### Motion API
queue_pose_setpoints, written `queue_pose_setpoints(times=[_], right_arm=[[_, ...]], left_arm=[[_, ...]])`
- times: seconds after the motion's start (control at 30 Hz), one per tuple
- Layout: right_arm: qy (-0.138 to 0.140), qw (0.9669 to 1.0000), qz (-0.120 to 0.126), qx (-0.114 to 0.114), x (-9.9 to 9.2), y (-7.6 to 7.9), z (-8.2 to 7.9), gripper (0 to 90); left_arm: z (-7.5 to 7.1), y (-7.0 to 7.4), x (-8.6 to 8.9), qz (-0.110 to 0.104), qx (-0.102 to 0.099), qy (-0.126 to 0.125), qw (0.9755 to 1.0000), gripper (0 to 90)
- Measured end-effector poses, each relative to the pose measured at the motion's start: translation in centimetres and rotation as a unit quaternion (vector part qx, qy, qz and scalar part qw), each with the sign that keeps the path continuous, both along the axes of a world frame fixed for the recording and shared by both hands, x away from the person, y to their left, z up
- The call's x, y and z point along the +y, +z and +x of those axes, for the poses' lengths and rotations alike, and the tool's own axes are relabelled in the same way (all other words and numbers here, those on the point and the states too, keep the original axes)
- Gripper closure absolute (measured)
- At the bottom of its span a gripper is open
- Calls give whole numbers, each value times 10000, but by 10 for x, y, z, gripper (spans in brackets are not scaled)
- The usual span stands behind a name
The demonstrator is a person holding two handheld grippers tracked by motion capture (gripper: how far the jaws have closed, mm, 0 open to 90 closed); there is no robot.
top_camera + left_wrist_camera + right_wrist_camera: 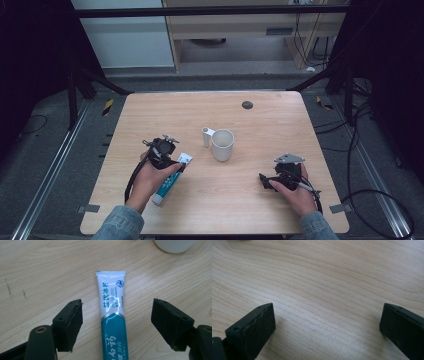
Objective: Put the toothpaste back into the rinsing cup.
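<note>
The left gripper (176, 162) is being held low over the toothpaste tube (169, 181), just to the near-left of the white mug (222, 144), with the left hand (150, 181) wrapped around its body and the denim-sleeved forearm coming in from the near table edge. In the left gripper view its jaws are being kept apart on either side of the toothpaste tube (113, 315), with bare wood showing between each pad and the tube, so nothing is being clamped.

The tube is lying flat on the wooden table (260, 120), its crimped white end pointing towards the mug and its teal part running back under the gripper. The teal end is being cut off by the bottom edge of the left gripper view, and in the high view the tube's middle is being hidden by the hand. The small print on the tube is too fine to be read.

The right gripper (267, 181) is being held by the right hand (295, 192) well to the near-right of the mug, near the table's near edge. Its jaws are being held wide apart over bare wood in the right gripper view. A short white upright piece (206, 136) is standing touching or just beside the mug's far-left side; what it is cannot be made out.
</note>
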State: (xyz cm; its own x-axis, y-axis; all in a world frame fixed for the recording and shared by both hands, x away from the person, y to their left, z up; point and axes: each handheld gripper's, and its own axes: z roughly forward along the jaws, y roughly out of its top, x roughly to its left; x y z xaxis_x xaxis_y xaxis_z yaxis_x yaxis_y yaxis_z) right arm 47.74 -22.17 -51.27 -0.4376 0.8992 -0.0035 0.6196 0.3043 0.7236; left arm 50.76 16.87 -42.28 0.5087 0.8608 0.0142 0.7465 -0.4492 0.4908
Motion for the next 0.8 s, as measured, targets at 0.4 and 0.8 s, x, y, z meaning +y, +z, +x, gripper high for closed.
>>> queue_pose_setpoints(times=[0.4,0.8], right_arm=[[1,10000,1,0,0,0,0,5],[2,10000,2,0,0,0,0,5]], left_arm=[[5,-17,2,52,236,75,9997,318],[8,-30,0,173,361,95,9992,360]])
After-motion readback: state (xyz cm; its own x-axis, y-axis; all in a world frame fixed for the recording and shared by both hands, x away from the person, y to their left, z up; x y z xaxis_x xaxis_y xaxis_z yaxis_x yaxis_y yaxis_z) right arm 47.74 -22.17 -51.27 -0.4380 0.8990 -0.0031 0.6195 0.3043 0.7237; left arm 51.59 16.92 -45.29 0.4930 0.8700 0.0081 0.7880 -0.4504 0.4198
